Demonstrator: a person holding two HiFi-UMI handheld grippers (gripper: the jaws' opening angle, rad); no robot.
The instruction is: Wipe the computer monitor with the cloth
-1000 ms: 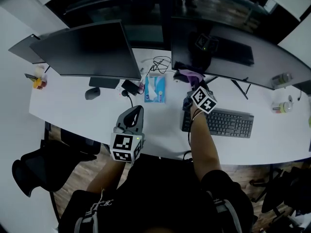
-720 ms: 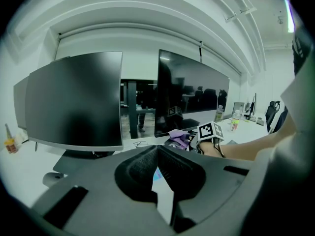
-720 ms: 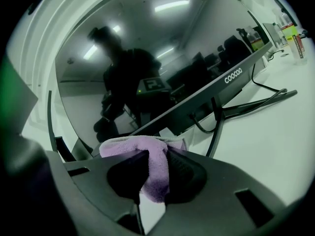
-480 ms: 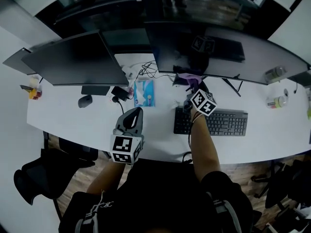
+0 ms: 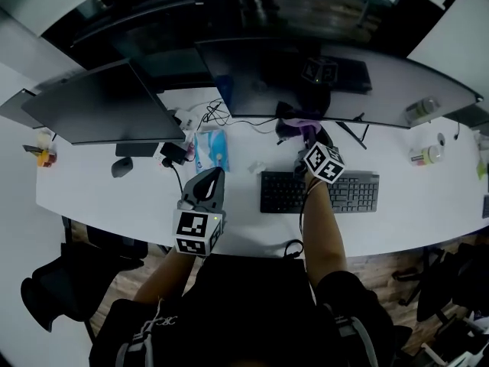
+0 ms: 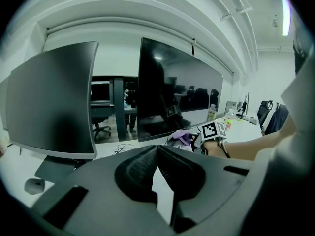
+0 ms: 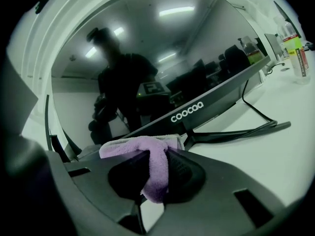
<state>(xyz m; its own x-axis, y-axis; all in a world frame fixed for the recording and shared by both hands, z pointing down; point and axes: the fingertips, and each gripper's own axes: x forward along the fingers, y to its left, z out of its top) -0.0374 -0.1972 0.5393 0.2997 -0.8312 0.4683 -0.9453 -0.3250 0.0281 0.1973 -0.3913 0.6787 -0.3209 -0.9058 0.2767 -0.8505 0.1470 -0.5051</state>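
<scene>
Head view: since a second ago the right gripper (image 5: 302, 134) has shifted from the keyboard (image 5: 348, 193)'s left end to above its middle. The cloth (image 5: 296, 121) is near the monitor (image 5: 344, 82)'s lower edge, so wiping seems under way.

Left gripper view: the left gripper (image 6: 157, 154) is closed and empty, near the surface (image 5: 412, 212)'s front edge.

Right gripper view: the jaws are clamped on the purple cloth, just below the bezel. The stand legs (image 7: 246, 129) crowd the right; the screen above is clear.
</scene>
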